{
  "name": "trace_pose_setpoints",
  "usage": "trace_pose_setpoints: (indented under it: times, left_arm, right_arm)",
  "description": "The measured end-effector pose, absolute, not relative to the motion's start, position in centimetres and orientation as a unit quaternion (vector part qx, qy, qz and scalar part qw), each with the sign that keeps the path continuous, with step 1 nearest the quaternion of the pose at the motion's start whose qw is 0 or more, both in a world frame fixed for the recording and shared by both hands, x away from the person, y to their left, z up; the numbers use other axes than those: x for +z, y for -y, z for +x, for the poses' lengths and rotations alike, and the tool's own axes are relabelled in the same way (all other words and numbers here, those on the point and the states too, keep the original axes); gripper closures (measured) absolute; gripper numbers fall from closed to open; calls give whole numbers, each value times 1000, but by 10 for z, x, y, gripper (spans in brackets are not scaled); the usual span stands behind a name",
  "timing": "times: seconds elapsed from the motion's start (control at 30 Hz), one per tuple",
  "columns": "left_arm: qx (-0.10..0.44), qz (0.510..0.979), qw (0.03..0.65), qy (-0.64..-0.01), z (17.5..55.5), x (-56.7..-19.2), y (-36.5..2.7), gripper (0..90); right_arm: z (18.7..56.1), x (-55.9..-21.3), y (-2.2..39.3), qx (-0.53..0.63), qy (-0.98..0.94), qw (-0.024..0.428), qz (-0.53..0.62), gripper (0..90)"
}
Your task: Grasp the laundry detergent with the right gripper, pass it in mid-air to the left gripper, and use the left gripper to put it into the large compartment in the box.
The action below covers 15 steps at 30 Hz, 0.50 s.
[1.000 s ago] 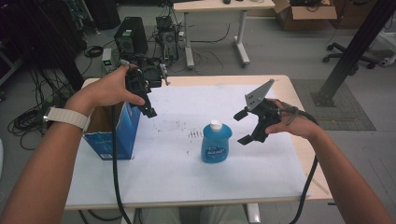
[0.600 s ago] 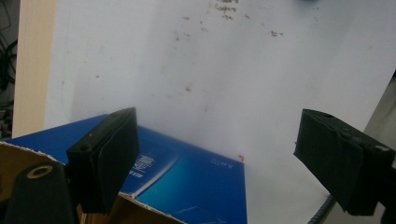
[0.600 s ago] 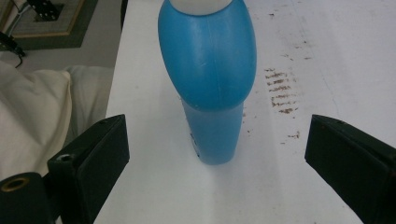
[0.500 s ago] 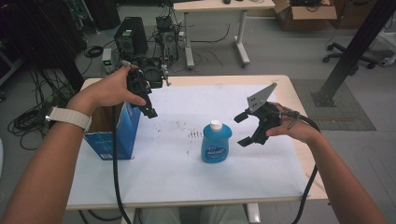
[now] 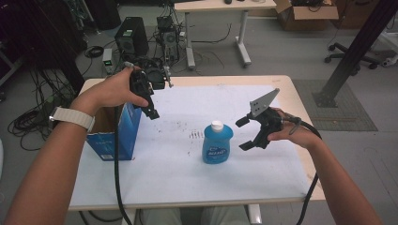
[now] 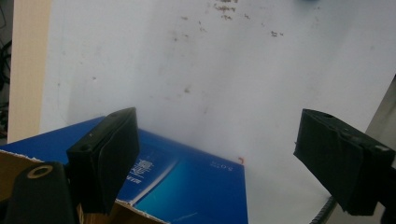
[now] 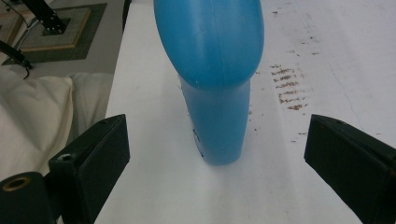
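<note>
High view: a blue bottle with a white cap stands upright near the middle of the surface, somewhat toward the near edge. The right hand-held gripper lies just beside the bottle on its right, jaws wide apart and pointed at it, not touching. The right hand grips it from behind, forearm entering from the near right corner. The left hand-held gripper is raised over the open blue box at the left edge, pointing down and toward the centre; the left hand wraps its body, wrist bearing a white band.

Right gripper view: the bottle appears edge-on between the open jaws, clear of both, with brown marks on the surface behind it.

Left gripper view: the jaws stand wide apart and empty above the box's blue wall and cardboard rim, the stained surface beyond.
</note>
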<state>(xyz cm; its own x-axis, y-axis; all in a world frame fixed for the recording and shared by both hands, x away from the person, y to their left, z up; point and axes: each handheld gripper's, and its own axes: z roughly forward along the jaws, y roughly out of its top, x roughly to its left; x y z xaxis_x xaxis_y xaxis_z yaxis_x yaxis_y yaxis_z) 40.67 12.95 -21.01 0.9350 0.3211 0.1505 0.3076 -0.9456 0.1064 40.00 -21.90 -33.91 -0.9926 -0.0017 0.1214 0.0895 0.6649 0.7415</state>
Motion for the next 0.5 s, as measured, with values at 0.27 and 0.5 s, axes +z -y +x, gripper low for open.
trace_pose_setpoints:
  times: [0.27,0.5]
  left_arm:
    - [81,984,37,-156,409,-211,-127,144]
    - [80,984,36,-157,409,-212,-127,143]
  right_arm:
    - [400,-346,219,-421,905,58,-26,67]
    - [399,-353,218,-433,899,59,-30,67]
